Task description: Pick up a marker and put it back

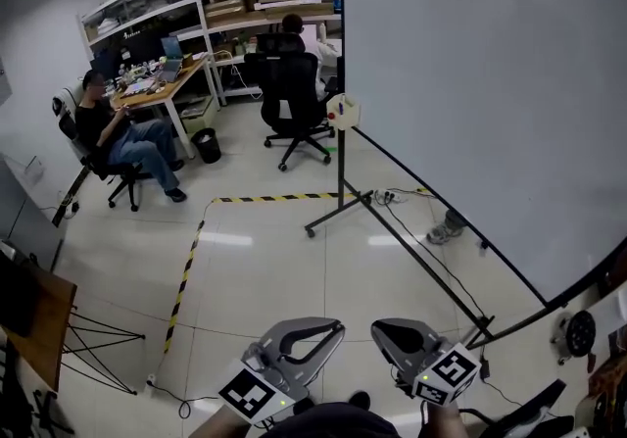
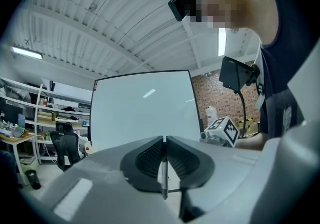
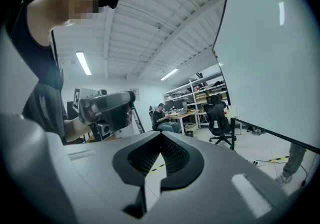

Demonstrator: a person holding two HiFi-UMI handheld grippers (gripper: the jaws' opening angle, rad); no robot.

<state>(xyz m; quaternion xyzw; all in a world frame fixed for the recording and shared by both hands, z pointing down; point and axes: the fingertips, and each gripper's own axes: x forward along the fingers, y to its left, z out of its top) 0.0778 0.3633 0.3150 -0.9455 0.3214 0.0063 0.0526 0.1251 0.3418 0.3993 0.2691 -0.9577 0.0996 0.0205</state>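
Observation:
No marker shows in any view. A large whiteboard (image 1: 490, 83) on a wheeled stand fills the right of the head view and stands ahead in the left gripper view (image 2: 142, 107). A small white box (image 1: 344, 112) with a red spot hangs at its left edge. Both grippers are held low and level at the bottom of the head view, apart from the board. My left gripper (image 1: 336, 326) (image 2: 164, 139) is shut, pads meeting at the tips. My right gripper (image 1: 377, 330) (image 3: 161, 134) is likewise shut. Each shows in the other's view, the left gripper (image 3: 107, 107) and the right gripper (image 2: 223, 131).
Yellow-black tape (image 1: 186, 269) marks the floor ahead. The stand's foot (image 1: 338, 216) and cables (image 1: 431, 250) lie by the board. A person sits at a desk (image 1: 122, 137) at the far left, another on a black office chair (image 1: 292, 98) before shelves. A wooden table (image 1: 39, 323) stands at the left.

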